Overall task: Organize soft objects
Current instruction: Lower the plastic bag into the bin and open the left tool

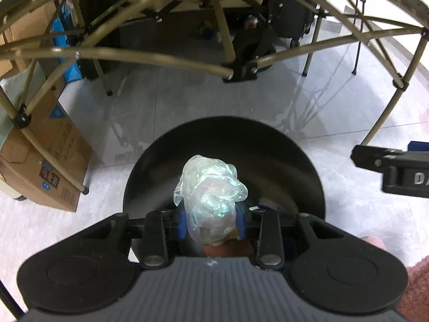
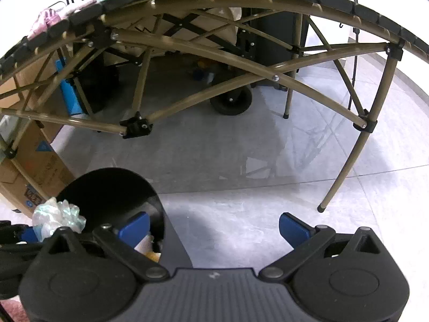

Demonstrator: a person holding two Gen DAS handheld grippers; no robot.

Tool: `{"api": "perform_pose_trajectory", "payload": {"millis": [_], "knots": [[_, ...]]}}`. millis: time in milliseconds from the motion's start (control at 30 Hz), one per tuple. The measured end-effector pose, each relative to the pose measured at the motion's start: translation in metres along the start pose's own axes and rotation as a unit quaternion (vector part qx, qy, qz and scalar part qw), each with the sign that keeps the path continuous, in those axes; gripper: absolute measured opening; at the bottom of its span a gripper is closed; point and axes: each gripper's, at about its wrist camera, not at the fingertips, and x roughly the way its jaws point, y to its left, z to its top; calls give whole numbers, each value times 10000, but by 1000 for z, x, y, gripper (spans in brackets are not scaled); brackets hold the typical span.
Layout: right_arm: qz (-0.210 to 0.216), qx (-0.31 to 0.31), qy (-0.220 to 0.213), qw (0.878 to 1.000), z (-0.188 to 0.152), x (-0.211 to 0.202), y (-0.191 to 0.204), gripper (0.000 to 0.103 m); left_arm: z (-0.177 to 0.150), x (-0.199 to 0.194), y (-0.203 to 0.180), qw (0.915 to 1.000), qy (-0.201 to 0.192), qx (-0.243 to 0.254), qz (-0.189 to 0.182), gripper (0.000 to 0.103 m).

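While both grippers hang above the floor beside the folding table [image 2: 273,76]:
left gripper [image 1: 211,221]: blue pads pinched tight on crumpled iridescent plastic wad [image 1: 211,196]
wad position: directly over black bin [image 1: 281,161]
right gripper [image 2: 213,225]: jaws wide apart, holding nothing, right of bin

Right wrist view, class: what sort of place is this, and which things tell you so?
Probably an indoor workroom or storage area, seen from floor level: a grey tiled floor, a folding table frame overhead, cardboard boxes stacked left, and tripod legs behind.
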Motion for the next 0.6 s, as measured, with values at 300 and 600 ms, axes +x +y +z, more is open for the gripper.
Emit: {"api": "perform_pose_trajectory", "payload": {"millis": [300,600], "knots": [[-23,-114,68,9999,1,3,6,103,-1,10,-3,9998,162,-117,-11,40],[-54,-30,68,10000,1,3,2,103,0,8,-3,9993,175,-260,203,97]]}}
